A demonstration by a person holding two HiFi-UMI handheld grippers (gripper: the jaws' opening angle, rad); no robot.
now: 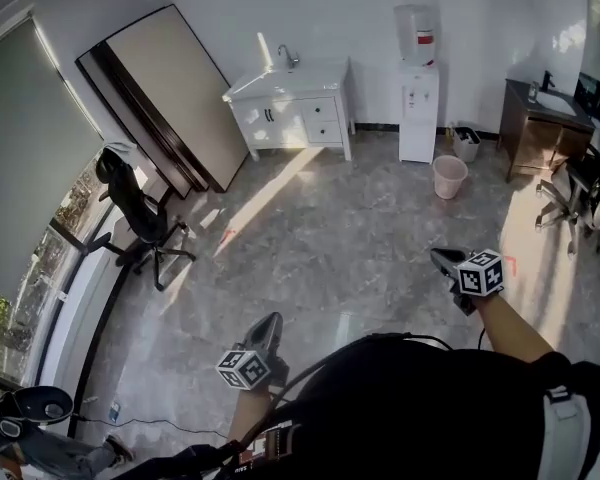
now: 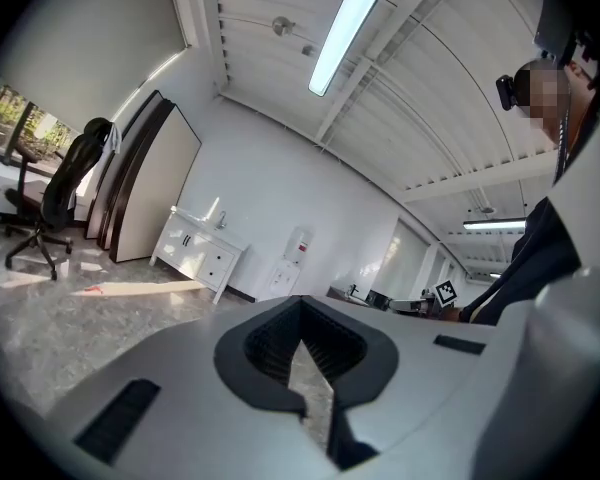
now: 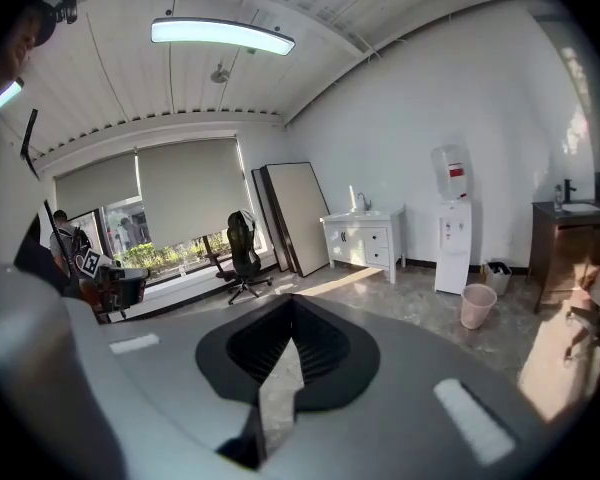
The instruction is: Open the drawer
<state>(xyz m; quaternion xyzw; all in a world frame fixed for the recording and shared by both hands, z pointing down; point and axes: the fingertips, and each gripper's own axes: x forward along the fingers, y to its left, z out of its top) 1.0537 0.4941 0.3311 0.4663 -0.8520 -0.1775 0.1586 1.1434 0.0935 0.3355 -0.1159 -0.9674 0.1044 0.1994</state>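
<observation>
A white sink cabinet stands against the far wall, with its drawers on the right half, all closed. It also shows small and distant as the cabinet in the left gripper view and the cabinet in the right gripper view. My left gripper is held low over the floor, far from the cabinet, jaws together and empty. My right gripper is further right, also shut with nothing in it. Both point across the room, seen as the left gripper and the right gripper.
A water dispenser and a pink bin stand right of the cabinet. A brown cabinet and chairs line the right wall. A black office chair and a leaning board are at the left. Open grey floor lies between.
</observation>
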